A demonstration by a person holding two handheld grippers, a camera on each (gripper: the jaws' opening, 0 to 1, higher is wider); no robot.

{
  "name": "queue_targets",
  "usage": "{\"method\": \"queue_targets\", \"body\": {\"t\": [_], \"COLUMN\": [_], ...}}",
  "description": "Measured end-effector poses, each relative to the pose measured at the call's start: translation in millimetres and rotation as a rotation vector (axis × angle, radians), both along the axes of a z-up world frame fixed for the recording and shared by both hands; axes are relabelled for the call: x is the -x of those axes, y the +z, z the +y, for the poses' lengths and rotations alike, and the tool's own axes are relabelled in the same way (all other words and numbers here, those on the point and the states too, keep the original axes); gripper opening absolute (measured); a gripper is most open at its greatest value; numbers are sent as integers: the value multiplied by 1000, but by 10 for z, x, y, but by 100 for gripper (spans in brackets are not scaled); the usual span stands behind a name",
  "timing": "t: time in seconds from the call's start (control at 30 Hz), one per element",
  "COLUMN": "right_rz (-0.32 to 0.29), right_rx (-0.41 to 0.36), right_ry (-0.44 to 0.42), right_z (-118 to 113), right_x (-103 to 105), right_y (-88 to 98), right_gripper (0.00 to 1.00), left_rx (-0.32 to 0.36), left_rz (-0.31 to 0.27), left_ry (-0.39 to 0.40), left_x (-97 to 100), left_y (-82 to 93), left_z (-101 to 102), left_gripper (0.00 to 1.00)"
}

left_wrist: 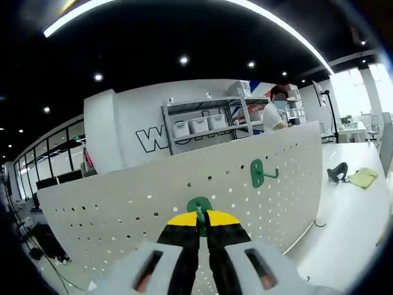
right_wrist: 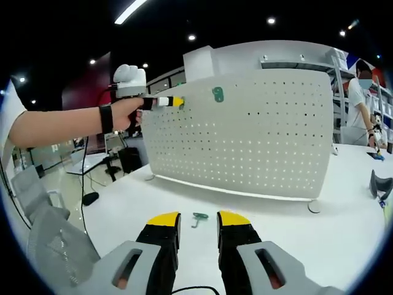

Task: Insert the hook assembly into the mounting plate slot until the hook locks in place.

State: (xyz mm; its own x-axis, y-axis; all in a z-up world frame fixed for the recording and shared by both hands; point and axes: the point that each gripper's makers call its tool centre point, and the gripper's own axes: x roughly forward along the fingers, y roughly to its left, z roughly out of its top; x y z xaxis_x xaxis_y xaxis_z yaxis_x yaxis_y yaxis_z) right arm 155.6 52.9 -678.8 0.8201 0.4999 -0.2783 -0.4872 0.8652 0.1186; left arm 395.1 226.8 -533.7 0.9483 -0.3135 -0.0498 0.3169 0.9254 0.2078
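Open-plan office or lab space: dark ceiling with strip lights [left_wrist: 184, 7], white worktables [right_wrist: 270, 227], metal shelving [left_wrist: 202, 120] holding storage bins, wall lettering [left_wrist: 153, 138], desk chairs [right_wrist: 113, 163], person [left_wrist: 271, 114] standing at shelves.

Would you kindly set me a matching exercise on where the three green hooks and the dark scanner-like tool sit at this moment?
Things:
1. green plastic hook between yellow-tipped left gripper jaws
2. second green hook
3. third green hook
4. dark handheld scanner-like tool

Places:
A. lying on white table, ahead of right gripper
B. resting on table beside yellow cloth
C. held against white perforated pegboard
D. already mounted on pegboard

Pairs: 1-C, 2-D, 3-A, 4-B
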Motion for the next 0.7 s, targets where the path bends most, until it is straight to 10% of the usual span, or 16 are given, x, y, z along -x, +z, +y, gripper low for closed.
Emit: {"method": "queue_targets", "body": {"t": [0.7], "right_rz": [-2], "right_rx": [1], "right_ry": [-38], "right_z": [-131], "right_x": [-45], "right_y": [-12], "right_gripper": [23], "left_rx": [-26], "left_rz": [-110], "left_ry": [69], "left_x": [-96], "left_y": [193], "left_z": [-25], "left_gripper": [3]}}
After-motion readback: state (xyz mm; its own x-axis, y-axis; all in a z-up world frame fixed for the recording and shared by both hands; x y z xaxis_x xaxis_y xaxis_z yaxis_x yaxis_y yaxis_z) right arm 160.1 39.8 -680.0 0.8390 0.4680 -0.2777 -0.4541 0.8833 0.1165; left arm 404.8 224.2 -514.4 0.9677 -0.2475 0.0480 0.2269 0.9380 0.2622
